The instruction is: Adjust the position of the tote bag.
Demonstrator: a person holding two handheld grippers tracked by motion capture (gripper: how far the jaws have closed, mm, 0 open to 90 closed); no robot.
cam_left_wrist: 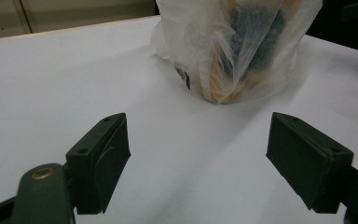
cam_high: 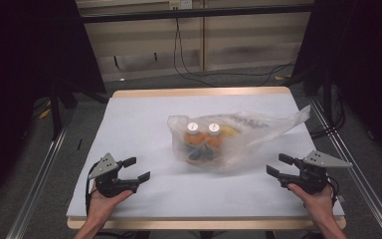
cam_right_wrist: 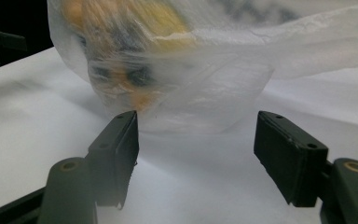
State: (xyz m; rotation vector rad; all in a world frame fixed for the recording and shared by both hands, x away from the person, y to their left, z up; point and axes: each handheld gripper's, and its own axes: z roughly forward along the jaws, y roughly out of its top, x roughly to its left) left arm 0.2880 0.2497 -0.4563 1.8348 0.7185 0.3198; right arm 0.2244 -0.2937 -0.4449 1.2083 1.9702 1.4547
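— Where's the plastic bag (cam_high: 229, 139)?
— Mid-counter (cam_high: 139, 129), two capped bottles (cam_high: 203, 133) inside. My left gripper (cam_high: 133, 169) and right gripper (cam_high: 276, 165) flank it, fingers apart, empty.
— Advice?
— I'd pinch loose film, not bottles.

place: lab | cues: black curtains (cam_high: 25, 59); metal rails (cam_high: 40, 174); loose cables (cam_high: 189, 69)

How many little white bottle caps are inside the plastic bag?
2. The left white cap and the right white cap sit side by side in the middle of the plastic bag. More may be hidden behind the cloudy plastic.
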